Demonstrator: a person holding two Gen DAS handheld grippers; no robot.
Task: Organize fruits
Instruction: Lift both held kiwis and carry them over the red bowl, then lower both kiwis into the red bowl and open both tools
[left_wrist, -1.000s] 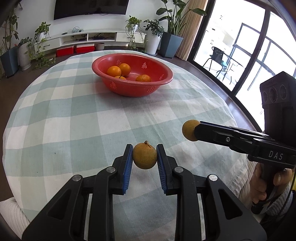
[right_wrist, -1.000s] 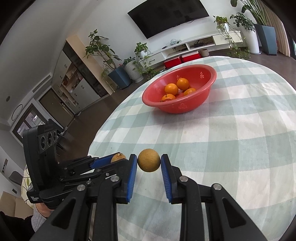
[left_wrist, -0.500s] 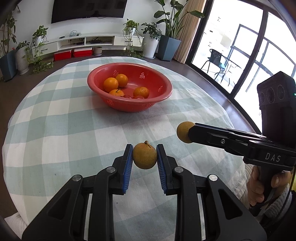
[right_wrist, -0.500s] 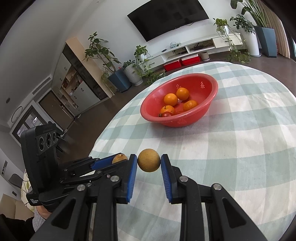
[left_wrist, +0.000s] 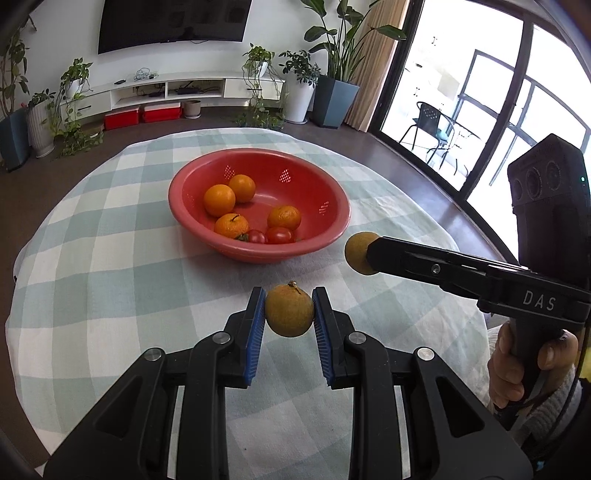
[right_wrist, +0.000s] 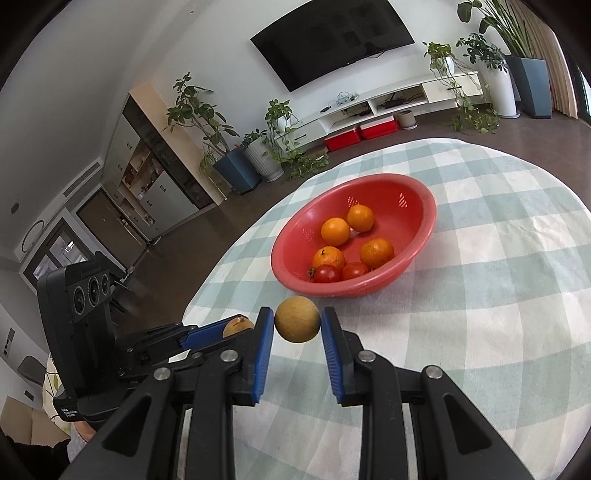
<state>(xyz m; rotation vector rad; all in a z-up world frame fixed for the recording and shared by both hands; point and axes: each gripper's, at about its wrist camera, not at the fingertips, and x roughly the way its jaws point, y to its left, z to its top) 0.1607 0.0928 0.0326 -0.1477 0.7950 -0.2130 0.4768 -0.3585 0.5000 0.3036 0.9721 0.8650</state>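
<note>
Underneath, checked tablecloth (left_wrist: 110, 280) in a planted living room, each gripper (left_wrist: 289, 314) (right_wrist: 297, 325) clamping one brown fruit (left_wrist: 289, 308) (right_wrist: 297, 319).

Both wrist views toward shared bowl (left_wrist: 258, 206)

The right gripper (right_wrist: 297, 326) clamps a brown fruit (right_wrist: 297, 319) above the checked worktop (right_wrist: 498, 295), near the red bowl (right_wrist: 417, 254) of oranges (right_wrist: 335, 231).

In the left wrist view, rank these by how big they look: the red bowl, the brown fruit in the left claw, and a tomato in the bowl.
1. Red bowl
2. Brown fruit, though it looks bigger partly because it sits close to the camera
3. Tomato
</note>
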